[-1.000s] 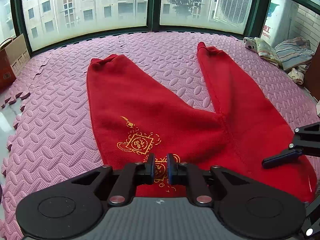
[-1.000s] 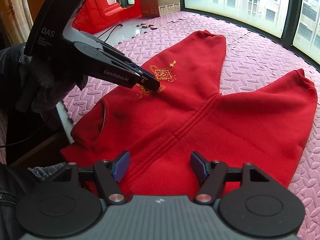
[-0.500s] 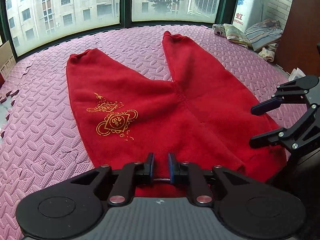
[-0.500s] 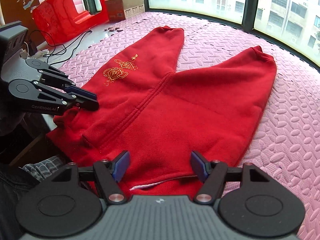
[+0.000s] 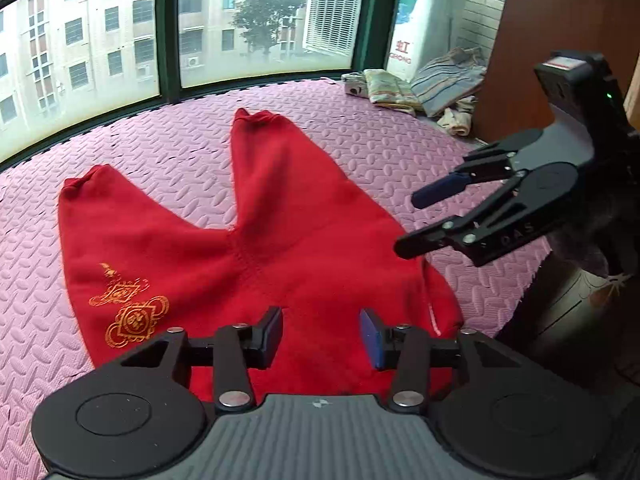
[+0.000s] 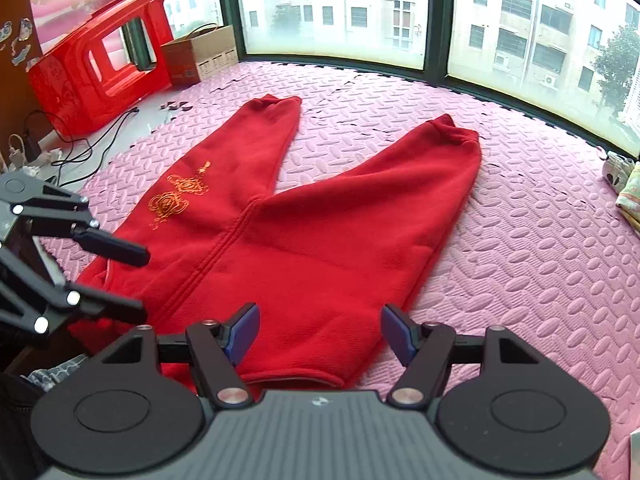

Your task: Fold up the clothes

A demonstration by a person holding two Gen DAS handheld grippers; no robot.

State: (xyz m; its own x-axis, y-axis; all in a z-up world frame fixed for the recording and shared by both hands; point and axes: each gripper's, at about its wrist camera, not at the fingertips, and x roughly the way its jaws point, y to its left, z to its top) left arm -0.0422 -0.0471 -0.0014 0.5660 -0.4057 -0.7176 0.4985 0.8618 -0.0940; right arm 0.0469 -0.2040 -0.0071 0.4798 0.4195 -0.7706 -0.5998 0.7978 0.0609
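Note:
A pair of red trousers lies flat on the pink foam mat, legs spread in a V pointing toward the windows. Gold embroidery marks the left leg near the waist. My left gripper hovers over the waistband, and its jaws are opening with nothing pinched between the pads. My right gripper stands open above the waistband's other end, holding nothing. Each gripper shows in the other's view: the right gripper at the trousers' right edge, the left gripper at their left edge.
A red plastic stool, a cardboard box and loose cables sit at the mat's far left. Folded clothes are piled in the far right corner beside a brown panel. Windows ring the mat.
My left gripper's jaws have gone from shut to open at the waistband. Both grippers have drawn back toward the waist end and risen a little, rolling as they moved.

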